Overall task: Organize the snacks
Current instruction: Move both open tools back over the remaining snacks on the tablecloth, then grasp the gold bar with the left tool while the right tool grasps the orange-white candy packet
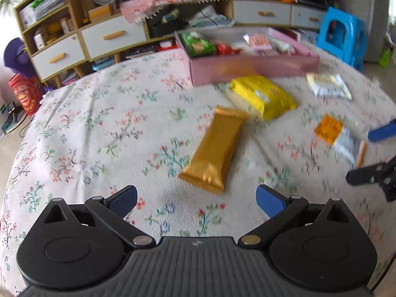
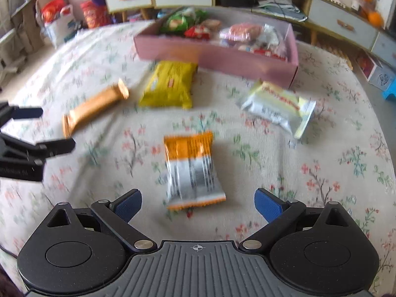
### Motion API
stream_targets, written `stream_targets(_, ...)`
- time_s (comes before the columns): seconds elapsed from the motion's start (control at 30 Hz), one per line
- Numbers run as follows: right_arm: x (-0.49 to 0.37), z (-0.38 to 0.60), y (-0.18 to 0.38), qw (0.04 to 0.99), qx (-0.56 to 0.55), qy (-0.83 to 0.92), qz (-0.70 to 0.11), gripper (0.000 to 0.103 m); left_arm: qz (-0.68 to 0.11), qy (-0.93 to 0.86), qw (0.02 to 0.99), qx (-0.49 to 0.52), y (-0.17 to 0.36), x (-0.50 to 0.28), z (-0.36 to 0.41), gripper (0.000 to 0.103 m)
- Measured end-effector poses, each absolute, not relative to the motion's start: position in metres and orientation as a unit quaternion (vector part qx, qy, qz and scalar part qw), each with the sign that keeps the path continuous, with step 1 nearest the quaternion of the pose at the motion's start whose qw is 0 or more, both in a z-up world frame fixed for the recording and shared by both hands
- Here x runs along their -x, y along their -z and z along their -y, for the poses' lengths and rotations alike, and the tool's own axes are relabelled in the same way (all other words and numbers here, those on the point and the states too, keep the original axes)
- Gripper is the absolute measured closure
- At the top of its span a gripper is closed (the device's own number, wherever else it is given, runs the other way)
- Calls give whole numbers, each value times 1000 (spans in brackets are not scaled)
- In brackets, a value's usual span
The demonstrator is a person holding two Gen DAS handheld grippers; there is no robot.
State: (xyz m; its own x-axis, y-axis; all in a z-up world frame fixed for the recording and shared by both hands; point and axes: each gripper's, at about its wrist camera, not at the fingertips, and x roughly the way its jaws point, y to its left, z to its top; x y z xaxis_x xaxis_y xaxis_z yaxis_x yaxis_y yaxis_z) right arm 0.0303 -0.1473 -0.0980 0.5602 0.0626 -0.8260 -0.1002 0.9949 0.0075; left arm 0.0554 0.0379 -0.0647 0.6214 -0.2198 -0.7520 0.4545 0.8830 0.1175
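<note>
My left gripper (image 1: 196, 201) is open and empty, just short of a gold snack bar (image 1: 216, 148) lying on the floral cloth. My right gripper (image 2: 198, 204) is open and empty, just short of an orange-and-silver snack packet (image 2: 191, 170). A yellow snack bag (image 1: 263, 96) and a white-and-yellow packet (image 1: 328, 86) lie nearer the pink box (image 1: 247, 68), which holds several snacks. In the right wrist view the gold bar (image 2: 95, 106), yellow bag (image 2: 170, 85), white packet (image 2: 279, 106) and pink box (image 2: 222, 59) also show.
The floral cloth (image 1: 99, 128) covers the table. Behind it stand a wooden drawer cabinet (image 1: 81, 42) and a blue plastic stool (image 1: 342, 37). The right gripper (image 1: 381, 153) shows at the right edge of the left wrist view; the left gripper (image 2: 37, 133) shows at the left edge of the right wrist view.
</note>
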Motion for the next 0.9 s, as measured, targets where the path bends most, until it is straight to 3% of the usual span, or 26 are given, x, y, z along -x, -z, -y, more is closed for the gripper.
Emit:
stream_targets(0.37,-22,154,110,920,31,-77,-383,0,-375,224,894,-101,74,-72,-49,0)
stream_targets(0.9,-40,149,106,907,44,-91,-409,0,-372,220,895,-107,72,-89,-36,3)
